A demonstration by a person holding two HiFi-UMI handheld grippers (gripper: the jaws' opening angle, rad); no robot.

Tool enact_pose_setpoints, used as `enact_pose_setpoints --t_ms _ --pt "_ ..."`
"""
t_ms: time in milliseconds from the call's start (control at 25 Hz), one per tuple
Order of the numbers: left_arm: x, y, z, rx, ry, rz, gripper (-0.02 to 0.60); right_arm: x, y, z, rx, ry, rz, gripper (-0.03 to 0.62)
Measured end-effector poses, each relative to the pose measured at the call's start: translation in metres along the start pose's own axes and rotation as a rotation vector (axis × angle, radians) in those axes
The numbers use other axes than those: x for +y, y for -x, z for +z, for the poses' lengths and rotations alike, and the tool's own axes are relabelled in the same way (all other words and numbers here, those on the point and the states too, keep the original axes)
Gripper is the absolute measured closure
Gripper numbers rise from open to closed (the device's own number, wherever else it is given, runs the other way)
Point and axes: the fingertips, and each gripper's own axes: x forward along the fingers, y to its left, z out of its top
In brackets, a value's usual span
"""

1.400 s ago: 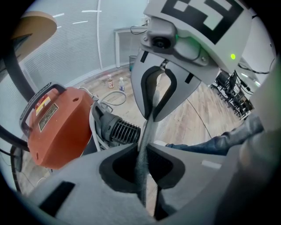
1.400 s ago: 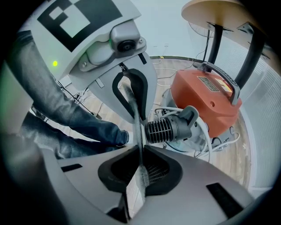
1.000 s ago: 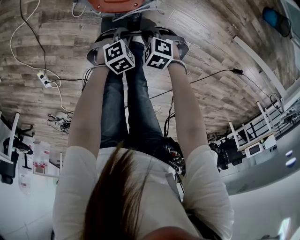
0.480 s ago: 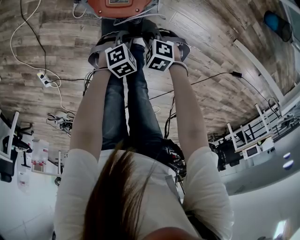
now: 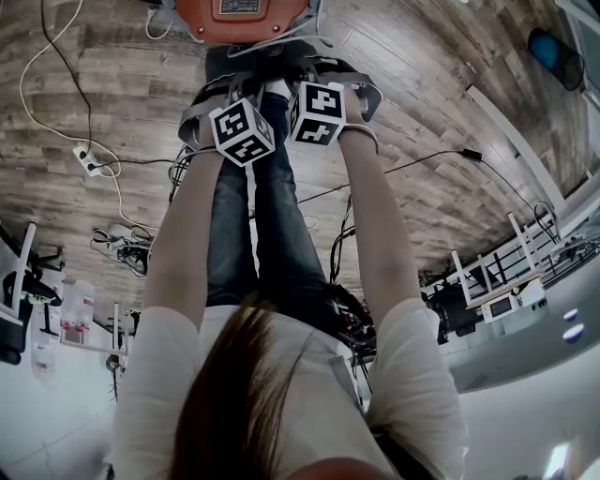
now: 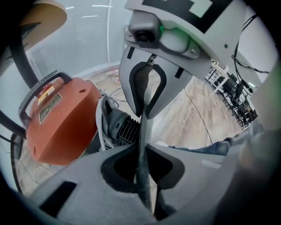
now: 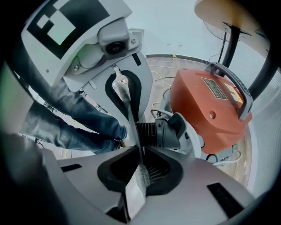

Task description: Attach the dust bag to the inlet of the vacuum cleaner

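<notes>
The orange vacuum cleaner point(image 5: 239, 14) stands on the floor at the top of the head view, its black ribbed inlet point(image 7: 160, 132) facing the person. Both grippers point steeply down just in front of it, side by side and facing each other. The grey dust bag point(image 6: 142, 132) is stretched as a thin edge between them. My left gripper point(image 6: 142, 162) is shut on that edge and its jaws have just been closing. My right gripper point(image 7: 140, 165) pinches the bag's edge point(image 7: 136, 184) too, though its jaws have just been opening slightly. In the head view, grey bag fabric point(image 5: 367, 94) loops around the marker cubes.
The person's jeans-clad legs point(image 5: 272, 234) stand right behind the grippers. Cables and a white power strip point(image 5: 89, 161) lie on the wooden floor to the left. A round table on a black leg point(image 7: 230, 26) stands behind the vacuum. Racks point(image 5: 506, 272) stand at the right.
Both marker cubes have rolled a little and sit slightly lower in the head view. More of the orange vacuum shows at the top edge. The hands stay close together.
</notes>
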Motion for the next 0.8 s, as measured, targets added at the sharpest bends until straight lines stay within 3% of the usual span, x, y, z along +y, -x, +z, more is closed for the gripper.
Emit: enact_pose_setpoints --t_ms 320,560,680,800 --pt "0.003 0.002 -0.003 0.056 -0.076 -0.016 0.540 0.001 -0.001 0.001 -0.043 -0.092 -0.035 0.551" --pt "0.010 0.005 0.002 0.086 -0.279 -0.037 0.538 0.005 0.001 0.000 -0.088 -0.173 -0.049 0.557" --pt "0.015 0.004 0.002 0.088 -0.295 -0.040 0.531 0.004 0.001 0.001 -0.100 -0.200 -0.054 0.559" --pt "0.016 0.003 0.002 0.081 -0.263 -0.029 0.531 0.004 0.001 0.001 -0.083 -0.171 -0.059 0.560"
